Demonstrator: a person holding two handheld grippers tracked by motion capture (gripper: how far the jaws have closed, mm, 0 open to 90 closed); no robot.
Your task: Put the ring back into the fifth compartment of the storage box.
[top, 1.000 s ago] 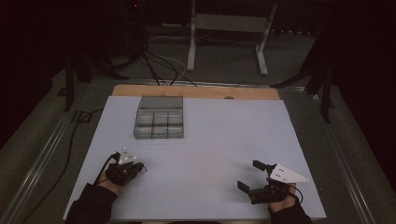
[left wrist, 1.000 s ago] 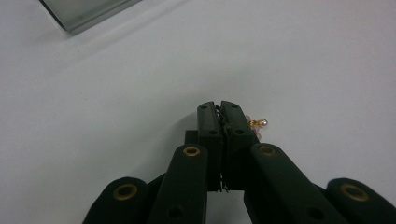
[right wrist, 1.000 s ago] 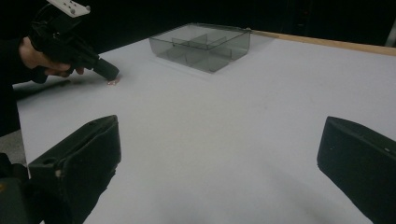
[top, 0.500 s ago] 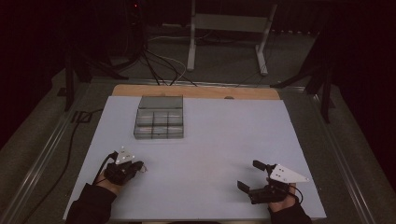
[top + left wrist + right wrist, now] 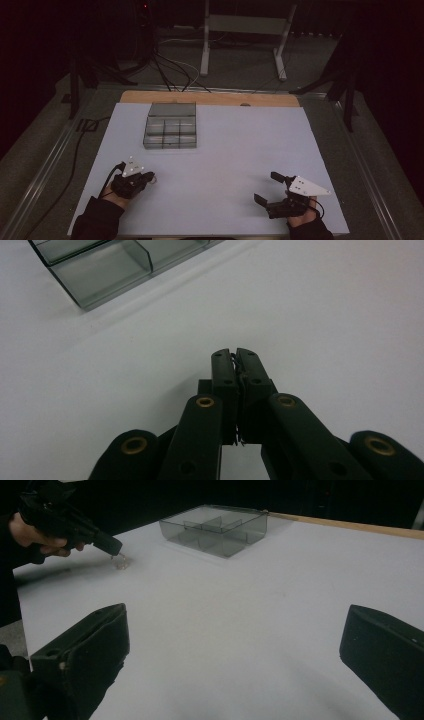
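Note:
A clear plastic box (image 5: 170, 131) with several compartments stands on the white table top (image 5: 240, 145), left of the middle and towards the far side. My left gripper (image 5: 149, 176) rests near the front left, its jaws pressed together (image 5: 235, 354) and pointing towards the box (image 5: 100, 275). In the right gripper view, a small pale glinting bit (image 5: 120, 562) lies right under the left gripper's tip (image 5: 114, 548); I cannot tell whether it is held. My right gripper (image 5: 267, 187) sits at the front right, jaws wide apart (image 5: 236, 612) with nothing between them.
A wooden strip (image 5: 210, 98) runs along the table's far edge. Metal rails border both sides, and a cable (image 5: 75, 150) trails down the left one. Stand legs and cables stand on the dark floor beyond.

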